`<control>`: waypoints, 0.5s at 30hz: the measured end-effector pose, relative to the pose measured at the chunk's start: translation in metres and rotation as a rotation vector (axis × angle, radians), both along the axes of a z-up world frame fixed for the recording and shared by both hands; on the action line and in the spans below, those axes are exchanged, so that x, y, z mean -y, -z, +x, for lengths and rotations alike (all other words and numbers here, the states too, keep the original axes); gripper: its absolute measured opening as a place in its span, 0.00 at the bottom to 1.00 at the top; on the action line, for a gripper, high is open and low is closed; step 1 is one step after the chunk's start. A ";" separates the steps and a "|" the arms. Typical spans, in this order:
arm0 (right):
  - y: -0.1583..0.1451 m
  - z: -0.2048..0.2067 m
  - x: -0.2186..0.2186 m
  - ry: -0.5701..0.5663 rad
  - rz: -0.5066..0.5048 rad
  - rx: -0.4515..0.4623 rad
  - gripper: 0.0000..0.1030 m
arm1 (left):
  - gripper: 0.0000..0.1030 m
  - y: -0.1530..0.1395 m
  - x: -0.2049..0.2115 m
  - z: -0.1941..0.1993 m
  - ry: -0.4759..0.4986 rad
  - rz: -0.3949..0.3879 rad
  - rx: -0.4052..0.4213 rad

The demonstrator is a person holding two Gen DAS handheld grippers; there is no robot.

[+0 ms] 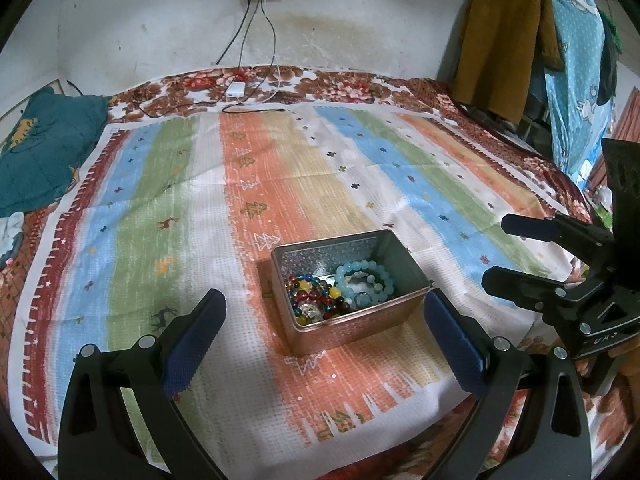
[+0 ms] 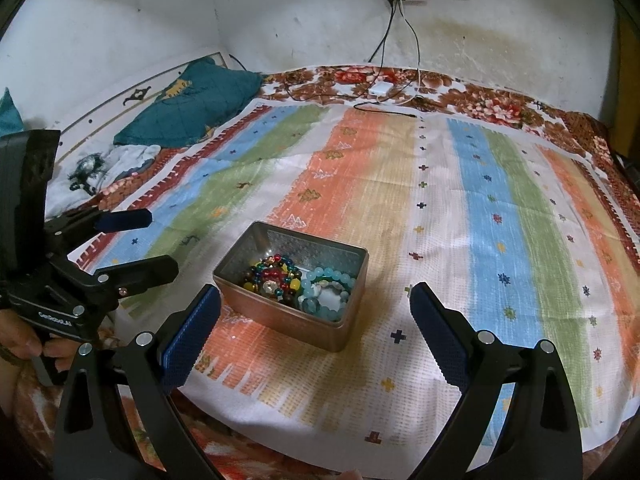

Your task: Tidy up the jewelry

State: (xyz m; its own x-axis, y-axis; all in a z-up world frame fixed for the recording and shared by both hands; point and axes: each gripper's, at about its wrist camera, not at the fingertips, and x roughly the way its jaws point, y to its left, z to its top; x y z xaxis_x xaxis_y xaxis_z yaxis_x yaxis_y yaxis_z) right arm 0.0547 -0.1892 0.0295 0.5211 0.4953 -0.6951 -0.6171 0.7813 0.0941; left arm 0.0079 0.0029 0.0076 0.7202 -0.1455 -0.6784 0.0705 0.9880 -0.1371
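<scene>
Striped cloth (image 1: 280, 184) on a bed: our tin (image 1: 394, 264) sits mid-cloth, bracelets (image 1: 362, 280) heaped inside.
Both our grippers, left (image 1: 326, 312) and right (image 2: 316, 306), hang spread and empty near it. We judge the beads light, slippery, loose; hook one loop. Tangled strands beneath are hard to separate.

Illumination is soft, even and moderately bright; no light source is visible. A faint shadow lies on the striped cloth (image 1: 360, 184) beside the metal tin (image 1: 396, 312). Small glints appear on the tin's inner walls. Fisheye distortion bends both frames, with dark vignetted corners. Distant cloth shows slight blur.
</scene>
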 end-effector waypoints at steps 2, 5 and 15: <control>0.000 0.000 0.000 0.000 0.000 0.000 0.93 | 0.94 0.000 0.000 0.000 0.001 -0.002 0.001; 0.000 0.000 0.000 -0.002 0.000 0.000 0.93 | 0.94 0.000 0.000 0.000 -0.001 -0.003 -0.001; 0.002 0.002 0.002 0.009 0.007 -0.008 0.93 | 0.94 0.002 0.003 0.000 0.001 -0.008 -0.008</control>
State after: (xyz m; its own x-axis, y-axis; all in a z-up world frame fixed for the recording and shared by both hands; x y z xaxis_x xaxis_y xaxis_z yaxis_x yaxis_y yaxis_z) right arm 0.0563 -0.1915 0.0276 0.5203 0.4952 -0.6958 -0.6093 0.7861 0.1038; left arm 0.0074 0.0002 0.0053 0.7144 -0.1521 -0.6830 0.0708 0.9868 -0.1457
